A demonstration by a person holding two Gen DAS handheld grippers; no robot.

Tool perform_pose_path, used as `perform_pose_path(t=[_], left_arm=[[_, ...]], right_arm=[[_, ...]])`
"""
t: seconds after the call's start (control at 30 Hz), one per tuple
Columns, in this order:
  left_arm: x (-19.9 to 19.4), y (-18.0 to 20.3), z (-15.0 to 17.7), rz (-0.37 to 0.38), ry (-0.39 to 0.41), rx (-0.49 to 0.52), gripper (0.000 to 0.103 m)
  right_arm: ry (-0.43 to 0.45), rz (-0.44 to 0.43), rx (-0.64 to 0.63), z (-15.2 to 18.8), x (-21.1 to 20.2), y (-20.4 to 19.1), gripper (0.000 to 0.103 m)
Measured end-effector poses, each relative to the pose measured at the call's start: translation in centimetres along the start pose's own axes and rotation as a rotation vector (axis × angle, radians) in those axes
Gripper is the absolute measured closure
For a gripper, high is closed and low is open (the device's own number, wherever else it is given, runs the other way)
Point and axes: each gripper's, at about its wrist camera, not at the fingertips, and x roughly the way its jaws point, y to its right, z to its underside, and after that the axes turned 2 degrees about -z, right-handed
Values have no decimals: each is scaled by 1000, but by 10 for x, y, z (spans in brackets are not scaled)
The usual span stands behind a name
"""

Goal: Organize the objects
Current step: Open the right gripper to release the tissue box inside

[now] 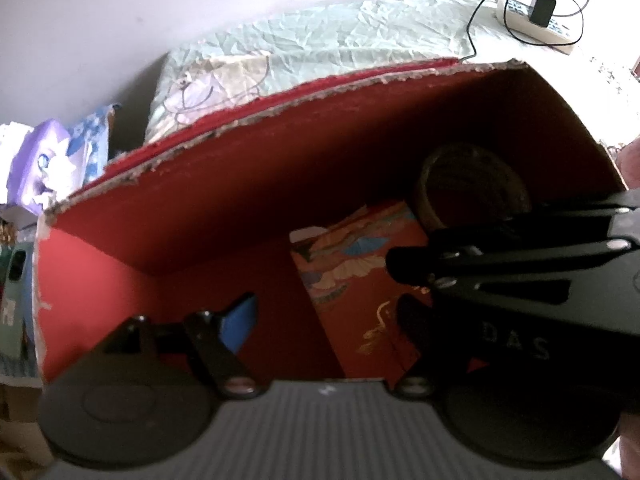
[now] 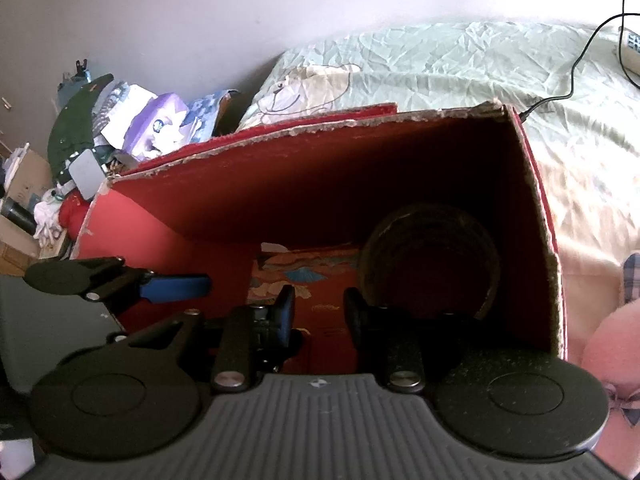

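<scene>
Right gripper (image 2: 318,308) spread, empty, over packet (image 2: 308,276) on box (image 2: 540,216) floor. Packet flat, light, stiff; pinch free edge. Bowl (image 2: 432,256) beside packet, likely fragile. Left gripper (image 1: 324,316) spread, inside box.

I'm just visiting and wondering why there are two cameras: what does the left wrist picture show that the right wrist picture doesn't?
Only the left wrist view shows the black charger plugged into the white power strip on the bed.

Only the right wrist view shows the cluttered pile with a dark green item at the far left, and a pink plush thing at the right edge.

Both show the red cardboard box, the decorated red packet and dark round container inside it, the green bedsheet, and both hand-held grippers.
</scene>
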Motion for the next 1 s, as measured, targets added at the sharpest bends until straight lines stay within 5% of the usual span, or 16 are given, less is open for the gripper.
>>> perform_pose_path(t=[1.0], left_arm=[[-2,3,3,-26,22,10,20]], right_arm=[[44,6,-11,7,-8,-2,72]])
